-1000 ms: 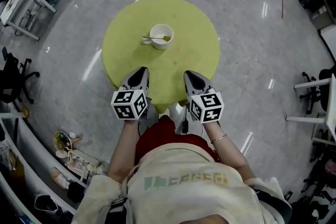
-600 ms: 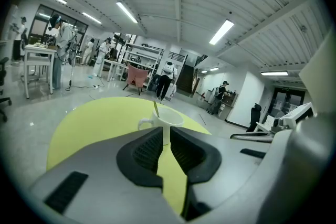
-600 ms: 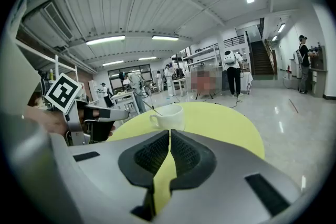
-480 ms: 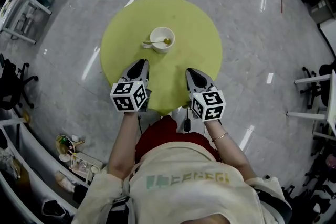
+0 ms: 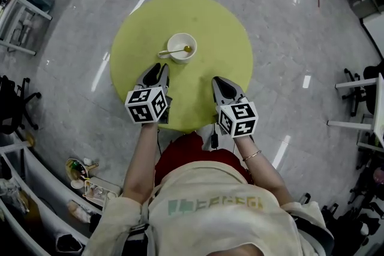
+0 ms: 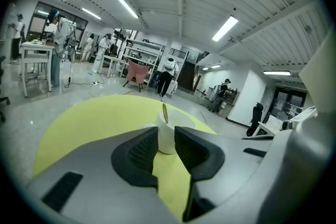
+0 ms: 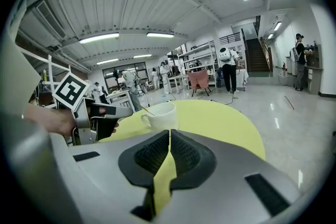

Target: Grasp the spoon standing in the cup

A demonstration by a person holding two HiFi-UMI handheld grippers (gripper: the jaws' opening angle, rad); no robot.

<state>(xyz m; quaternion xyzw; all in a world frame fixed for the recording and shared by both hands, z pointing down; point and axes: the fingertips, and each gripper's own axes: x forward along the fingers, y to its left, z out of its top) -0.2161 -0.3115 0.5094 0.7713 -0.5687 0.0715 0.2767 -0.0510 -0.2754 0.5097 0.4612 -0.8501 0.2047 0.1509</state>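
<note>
- Currently, I am seeing the white cup (image 5: 181, 48) sitting near the middle of the round yellow-green counter (image 5: 222, 27).
- Spoon (image 5: 174, 51) is leaning in the cup, its handle jutting over the rim to the left.
- Left gripper (image 5: 158, 69) is hovering just short of the cup, jaws slightly parted, holding nothing.
- Right gripper (image 5: 216, 82) is hovering over the counter's near part, jaws pressed together, empty.

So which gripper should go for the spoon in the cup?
Left. The left gripper sits closer to the cup, its tongs are apart, and the spoon handle leans its way. The right gripper is farther off, tongs shut.
</note>
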